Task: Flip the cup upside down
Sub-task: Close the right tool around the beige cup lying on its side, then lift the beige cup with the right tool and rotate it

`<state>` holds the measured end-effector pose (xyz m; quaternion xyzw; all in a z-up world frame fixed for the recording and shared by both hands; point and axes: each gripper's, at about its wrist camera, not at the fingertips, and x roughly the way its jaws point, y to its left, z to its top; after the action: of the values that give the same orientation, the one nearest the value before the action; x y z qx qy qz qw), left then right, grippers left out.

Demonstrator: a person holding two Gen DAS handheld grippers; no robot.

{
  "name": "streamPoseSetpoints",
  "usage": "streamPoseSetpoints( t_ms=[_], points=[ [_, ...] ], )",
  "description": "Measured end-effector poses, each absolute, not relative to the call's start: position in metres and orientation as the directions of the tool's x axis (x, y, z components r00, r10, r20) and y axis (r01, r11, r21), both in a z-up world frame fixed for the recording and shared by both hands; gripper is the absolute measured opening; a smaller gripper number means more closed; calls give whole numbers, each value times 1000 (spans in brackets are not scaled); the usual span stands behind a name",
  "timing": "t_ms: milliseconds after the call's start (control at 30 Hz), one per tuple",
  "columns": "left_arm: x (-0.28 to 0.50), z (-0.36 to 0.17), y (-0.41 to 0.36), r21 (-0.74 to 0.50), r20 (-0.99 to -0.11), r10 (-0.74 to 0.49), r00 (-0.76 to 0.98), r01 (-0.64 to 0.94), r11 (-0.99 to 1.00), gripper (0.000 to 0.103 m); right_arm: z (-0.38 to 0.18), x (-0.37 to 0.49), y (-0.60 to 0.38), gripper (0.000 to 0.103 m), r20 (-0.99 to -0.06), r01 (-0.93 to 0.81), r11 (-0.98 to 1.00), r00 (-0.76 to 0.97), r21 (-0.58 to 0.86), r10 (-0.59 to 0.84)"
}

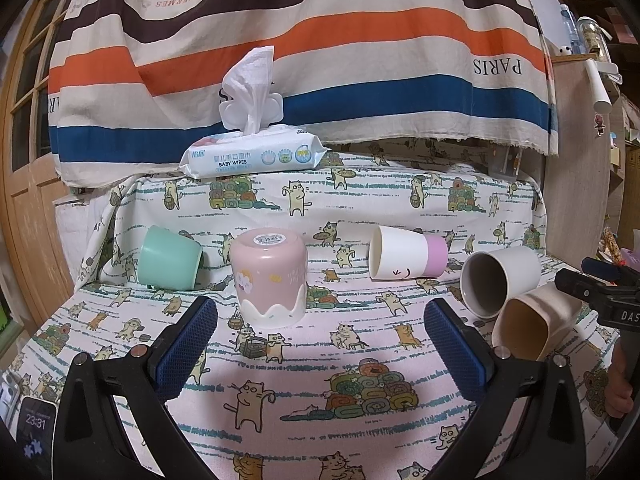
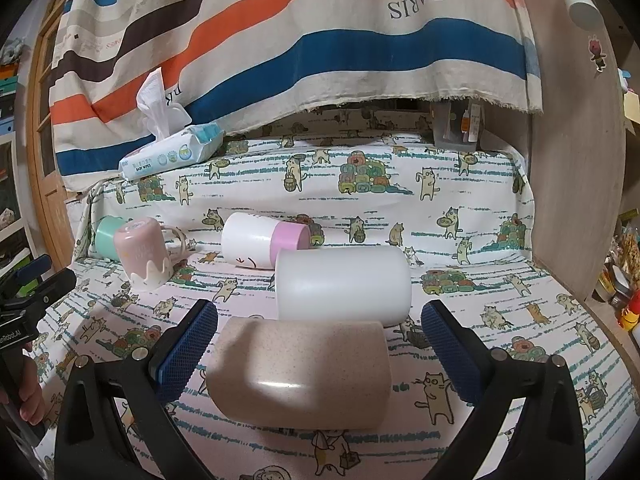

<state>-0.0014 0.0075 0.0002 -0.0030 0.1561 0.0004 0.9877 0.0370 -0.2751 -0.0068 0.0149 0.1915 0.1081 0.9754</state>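
Note:
A pink cup (image 1: 270,276) stands upside down on the cat-print cloth, just beyond my open, empty left gripper (image 1: 320,312); it also shows in the right wrist view (image 2: 144,254). A mint cup (image 1: 170,258), a white-and-lilac cup (image 1: 406,258), a white cup (image 1: 498,280) and a beige speckled cup (image 1: 532,322) lie on their sides. My right gripper (image 2: 318,316) is open, its jaws on either side of the beige cup (image 2: 300,374), apart from it. The white cup (image 2: 342,284) lies just behind. The white-and-lilac cup (image 2: 264,240) lies farther back.
A baby wipes pack (image 1: 252,156) sits on the raised ledge at the back, under a striped hanging cloth (image 1: 320,40). A wooden panel (image 2: 576,160) bounds the right side. A phone (image 1: 34,428) lies at the lower left. The right gripper's body (image 1: 604,300) shows at the right edge.

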Motion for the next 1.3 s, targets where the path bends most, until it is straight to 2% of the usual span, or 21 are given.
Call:
streamPoseSetpoints(
  t_ms=[467,1000,1300],
  points=[
    [3,-6,3,-11,-320,-1,947,-2,1000,103,-11,44,-276,103,-420,-226,969,873,101,247],
    [3,-5,2,-11,-321,-1,947,-2,1000,103,-14,57,-289,103,-470,-166,974,855,153,220],
    [1,-3,0,-5,-315,0,949,-2,1000,103,-25,66,-293,103,-561,-181,962,784,203,266]
  ],
)
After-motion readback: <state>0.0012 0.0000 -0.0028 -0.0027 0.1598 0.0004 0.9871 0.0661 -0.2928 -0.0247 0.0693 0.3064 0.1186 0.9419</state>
